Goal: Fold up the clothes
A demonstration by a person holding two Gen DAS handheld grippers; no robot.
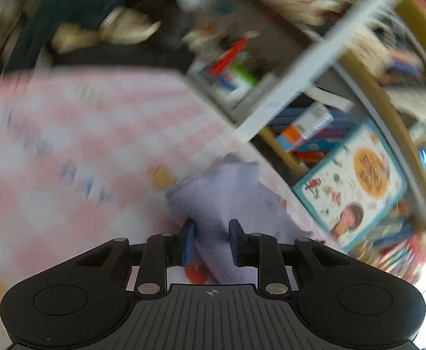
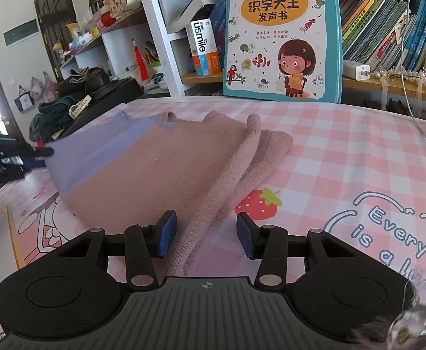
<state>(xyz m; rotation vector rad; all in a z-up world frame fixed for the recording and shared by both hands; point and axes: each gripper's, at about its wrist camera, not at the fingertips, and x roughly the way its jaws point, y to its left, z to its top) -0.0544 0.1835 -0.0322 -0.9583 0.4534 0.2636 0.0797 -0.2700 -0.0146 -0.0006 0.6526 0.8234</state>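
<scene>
Fingers (image 1: 189,240) of the left gripper (image 1: 211,240) are pinched on a bunched corner of lilac cloth (image 1: 227,201), lifted just above a bench covered in a pink checked cloth (image 1: 67,134); this view is blurred by motion. Across the bench, the right gripper (image 2: 207,234) has its fingers spread apart, holding nothing, hovering over the near edge of a dusty pink sweater (image 2: 154,180). That sweater lies flat with its sleeves (image 2: 253,145) laid along its right side, and the lilac layer shows along its left edge, reaching to the left gripper. A children's picture book (image 2: 283,35) stands against the bookshelf behind. As a judgement, the folding looks partway: sleeves appear gathered in, but the body lies full length, unhalved.
</scene>
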